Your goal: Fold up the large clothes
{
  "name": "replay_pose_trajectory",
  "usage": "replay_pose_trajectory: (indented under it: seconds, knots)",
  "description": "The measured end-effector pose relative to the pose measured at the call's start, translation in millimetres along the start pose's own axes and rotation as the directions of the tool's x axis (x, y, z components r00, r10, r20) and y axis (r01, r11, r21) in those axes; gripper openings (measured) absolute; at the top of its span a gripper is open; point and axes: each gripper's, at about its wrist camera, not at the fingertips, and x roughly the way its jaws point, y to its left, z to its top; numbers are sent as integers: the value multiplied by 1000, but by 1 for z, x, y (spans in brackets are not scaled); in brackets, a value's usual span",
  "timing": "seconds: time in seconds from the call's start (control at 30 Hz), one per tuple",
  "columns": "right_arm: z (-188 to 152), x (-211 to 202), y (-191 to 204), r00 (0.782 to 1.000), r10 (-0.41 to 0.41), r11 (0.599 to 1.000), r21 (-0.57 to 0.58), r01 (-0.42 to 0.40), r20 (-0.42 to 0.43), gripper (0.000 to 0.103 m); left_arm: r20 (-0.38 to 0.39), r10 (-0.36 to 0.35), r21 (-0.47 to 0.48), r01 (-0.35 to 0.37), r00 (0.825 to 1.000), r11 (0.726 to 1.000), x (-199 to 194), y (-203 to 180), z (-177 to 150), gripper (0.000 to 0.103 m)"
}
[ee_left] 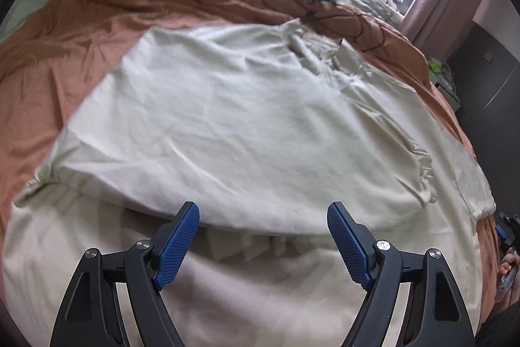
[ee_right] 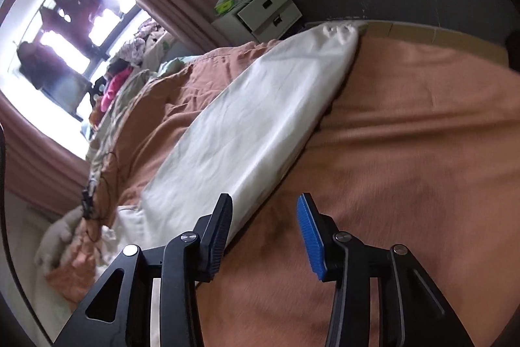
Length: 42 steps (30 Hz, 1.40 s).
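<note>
The cream cloth (ee_left: 247, 106) looks soft and light; take its folded edge. Left claw (ee_left: 263, 217) wide open, right claw (ee_right: 265, 210) half open, both empty.

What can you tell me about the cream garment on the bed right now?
The cream garment is a large, thin, soft-looking woven piece, lightly creased, lying flat on the orange bedsheet. One layer is folded over another, the fold's edge running just ahead of the left gripper, whose jaws stand wide with nothing between them. A collar-like flap sits at its far end. From the right wrist view it lies as a long strip; the right gripper is open at its near edge, not gripping it.
</note>
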Motion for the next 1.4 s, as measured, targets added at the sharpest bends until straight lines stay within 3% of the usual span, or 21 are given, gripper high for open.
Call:
replay_pose_trajectory:
  seconds: [0.33, 0.5, 0.6, 0.77, 1.0, 1.23, 1.4]
  knots:
    - [21, 47, -19, 997, -63, 998, -2, 63, -40, 35, 10, 12, 4, -12, 1000, 1000, 3, 3, 0, 82]
    - [30, 61, -20, 993, -112, 994, -18, 112, -41, 8, 2, 9, -7, -9, 1000, 1000, 6, 5, 0, 82]
    - [38, 59, -19, 994, -98, 995, -8, 98, -49, 3, 5, 8, -4, -8, 1000, 1000, 4, 3, 1, 82]
    - [52, 25, 24, 994, -107, 984, -138, 110, 25, 3, 17, -21, -10, 21, 1000, 1000, -4, 3, 4, 82]
    - [62, -29, 98, 995, -57, 961, -265, 77, 84, 3, 17, -63, -14, 63, 998, 998, -12, 3, 8, 82]
    - [41, -77, 175, 994, 24, 921, -389, 19, 105, 3, 28, -111, -11, 112, 993, 994, -26, 3, 12, 82]
    - [11, -97, 231, 993, 74, 865, -501, -18, 92, 3, 29, -148, -17, 149, 989, 989, -33, 6, 15, 82]
